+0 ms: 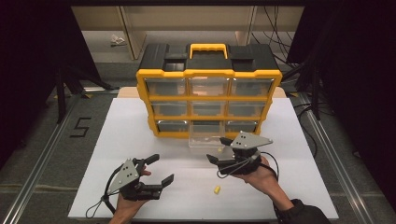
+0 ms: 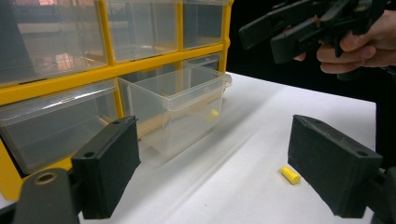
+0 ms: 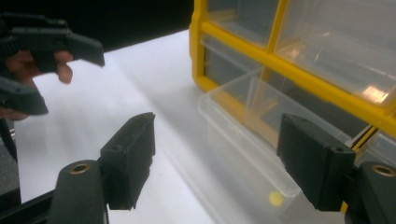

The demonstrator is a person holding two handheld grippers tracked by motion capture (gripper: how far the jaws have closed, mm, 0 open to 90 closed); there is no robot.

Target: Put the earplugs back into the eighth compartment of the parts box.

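Both grippers hover over the white table [image 1: 116, 140] with jaws spread wide and empty: the left gripper [image 1: 161, 169] near the front edge, the right gripper [image 1: 219, 150] just before the pulled-out clear drawer [image 1: 204, 140]. That drawer, from the bottom row of the yellow organizer [image 1: 208, 88], holds one small yellow piece [image 2: 213, 113]. A yellow peg [image 1: 216, 189] lies on its side on the table between the grippers, near the front edge, touching neither.

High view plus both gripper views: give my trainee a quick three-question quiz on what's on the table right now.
1. True or false: the clear drawer pulled out of the yellow organizer is its bottom middle one.
2. Which gripper is nearer the loose yellow piece on the white board: A) left gripper B) right gripper
3. What lies inside the drawer?

Key: 1 true. 2 B. 3 a small yellow piece.
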